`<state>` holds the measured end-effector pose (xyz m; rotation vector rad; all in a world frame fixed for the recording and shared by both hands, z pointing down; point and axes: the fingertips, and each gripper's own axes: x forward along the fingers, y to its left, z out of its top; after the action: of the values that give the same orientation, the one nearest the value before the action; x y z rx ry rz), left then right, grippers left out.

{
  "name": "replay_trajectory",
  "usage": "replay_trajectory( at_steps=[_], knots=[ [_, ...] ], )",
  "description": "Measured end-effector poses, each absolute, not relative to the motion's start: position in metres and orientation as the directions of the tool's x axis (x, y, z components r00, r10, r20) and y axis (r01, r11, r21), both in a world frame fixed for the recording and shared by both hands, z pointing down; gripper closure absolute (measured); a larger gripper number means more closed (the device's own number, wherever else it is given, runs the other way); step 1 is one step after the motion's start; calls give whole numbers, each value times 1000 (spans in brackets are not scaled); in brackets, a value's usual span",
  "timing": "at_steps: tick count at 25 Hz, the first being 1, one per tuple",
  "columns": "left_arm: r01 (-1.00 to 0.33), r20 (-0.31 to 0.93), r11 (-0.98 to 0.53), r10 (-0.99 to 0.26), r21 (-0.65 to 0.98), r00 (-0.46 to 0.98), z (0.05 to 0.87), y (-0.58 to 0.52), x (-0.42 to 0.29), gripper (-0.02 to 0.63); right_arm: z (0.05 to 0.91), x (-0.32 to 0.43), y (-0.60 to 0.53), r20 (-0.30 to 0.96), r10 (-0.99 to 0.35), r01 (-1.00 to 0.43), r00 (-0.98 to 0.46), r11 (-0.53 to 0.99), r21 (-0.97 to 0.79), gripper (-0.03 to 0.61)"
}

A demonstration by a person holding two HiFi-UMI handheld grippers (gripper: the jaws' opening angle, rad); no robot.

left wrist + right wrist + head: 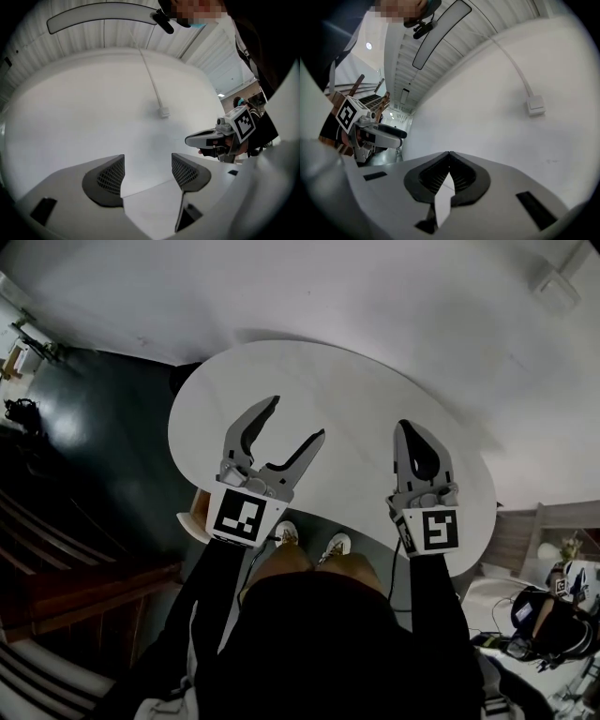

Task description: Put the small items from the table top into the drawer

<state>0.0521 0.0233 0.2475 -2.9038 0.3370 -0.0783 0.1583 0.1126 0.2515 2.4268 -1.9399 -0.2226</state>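
The white rounded table top (356, 390) lies below me, and no small items or drawer show on it in any view. My left gripper (298, 418) hovers over the table's near left part, jaws wide apart and empty. In its own view the left gripper (147, 165) faces a bare white wall. My right gripper (406, 426) hangs over the near right part with its jaws pressed together, nothing between them. The right gripper (449, 154) also points at the white wall. Each gripper shows in the other's view: the right gripper (190, 139) and the left gripper (399, 134).
A small white box (163, 112) on a thin cable hangs on the wall, the same box (536, 105) in the right gripper view. A tan object (197, 512) sticks out under the table's left edge. Dark floor and stairs (56, 549) lie left. Another person (548, 615) sits lower right.
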Motion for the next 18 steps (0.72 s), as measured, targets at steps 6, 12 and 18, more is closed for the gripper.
replay_trajectory(
  at_steps=[6, 12, 18],
  knots=[
    [-88, 27, -977, -95, -196, 995, 254, 69, 105, 282, 266, 203, 173, -31, -937, -927, 349, -350, 138, 552],
    [77, 25, -979, 74, -191, 997, 258, 129, 162, 282, 272, 243, 249, -18, -871, -858, 492, -488, 161, 552],
    [191, 22, -963, 190, -191, 982, 264, 178, 197, 282, 276, 264, 305, -7, -808, -795, 590, -582, 169, 552]
  ],
)
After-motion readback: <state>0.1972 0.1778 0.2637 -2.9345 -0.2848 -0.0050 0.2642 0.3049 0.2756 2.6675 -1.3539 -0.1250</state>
